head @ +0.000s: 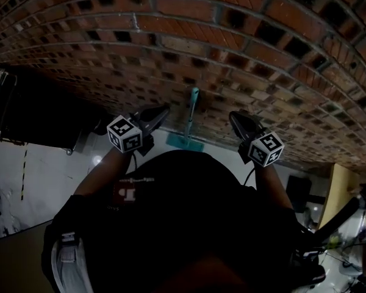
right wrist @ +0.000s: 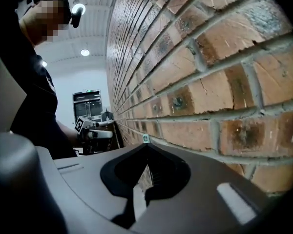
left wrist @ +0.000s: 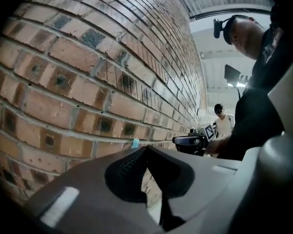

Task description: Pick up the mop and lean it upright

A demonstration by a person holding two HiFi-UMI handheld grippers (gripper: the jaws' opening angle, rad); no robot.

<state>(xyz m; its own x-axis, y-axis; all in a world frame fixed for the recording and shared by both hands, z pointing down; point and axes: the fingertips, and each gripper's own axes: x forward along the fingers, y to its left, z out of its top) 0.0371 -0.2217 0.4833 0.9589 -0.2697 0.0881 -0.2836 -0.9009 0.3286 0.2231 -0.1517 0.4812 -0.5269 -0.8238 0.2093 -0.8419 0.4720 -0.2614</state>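
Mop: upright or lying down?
Upright. The mop stands head-down at the floor, its handle leaning against the brick wall.

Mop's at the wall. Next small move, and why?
Probably draw both grippers straight back, clear of the handle. The mop already leans upright against the brick wall. The left gripper and right gripper flank it, jaws shut and empty, so nothing seems left to grasp.

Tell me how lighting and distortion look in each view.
Head view: dim and underexposed, the brick wall bowed by the lens, the mop only faintly lit. Left gripper view: wall well lit, strongly curved, black corners. Right gripper view: bright, sharp wall, ceiling light not flaring.
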